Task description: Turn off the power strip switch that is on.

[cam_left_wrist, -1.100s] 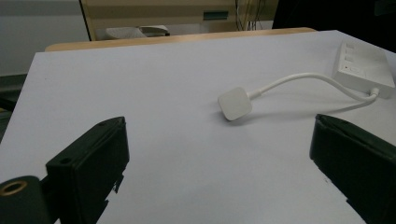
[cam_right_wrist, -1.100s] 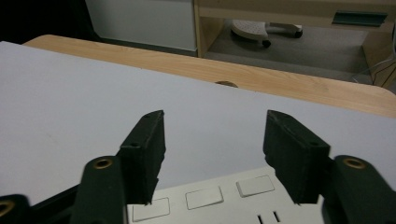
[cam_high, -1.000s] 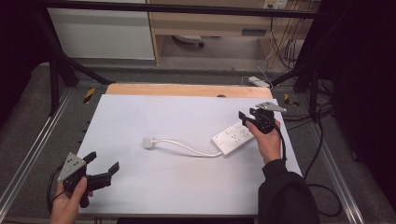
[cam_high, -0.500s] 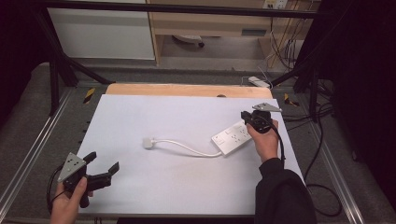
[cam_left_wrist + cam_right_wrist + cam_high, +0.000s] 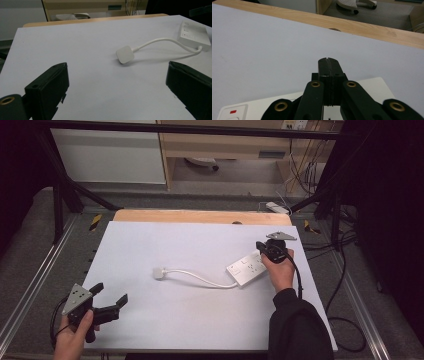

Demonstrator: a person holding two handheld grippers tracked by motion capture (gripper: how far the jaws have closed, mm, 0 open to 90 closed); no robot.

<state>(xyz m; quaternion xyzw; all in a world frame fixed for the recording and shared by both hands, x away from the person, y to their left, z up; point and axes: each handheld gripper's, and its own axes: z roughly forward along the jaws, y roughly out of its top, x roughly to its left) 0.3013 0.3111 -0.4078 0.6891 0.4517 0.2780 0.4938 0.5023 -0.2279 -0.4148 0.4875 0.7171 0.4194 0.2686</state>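
A white power strip (image 5: 246,268) (image 5: 193,35) lies at the right of the white table top (image 5: 175,325). Its white cable (image 5: 200,279) curves left to a white plug (image 5: 159,272) (image 5: 125,54) lying flat near the middle. My right gripper (image 5: 261,246) (image 5: 328,61) hovers just over the strip's far end (image 5: 249,107). Its jaws have just been closing and now meet with nothing between them. My left gripper (image 5: 110,293) (image 5: 117,75) is held at the front left corner, jaws wide open and empty, facing the plug from a distance.
A wooden strip (image 5: 200,216) runs along the table's far edge. Metal rails flank the table. Black cables (image 5: 345,320) trail on the floor at the right, and a small white box (image 5: 277,207) lies beyond the far edge. The table's left half is bare.
The right gripper's jaws have gone from open to shut over the power strip's end. The left gripper, strip and plug have not moved.
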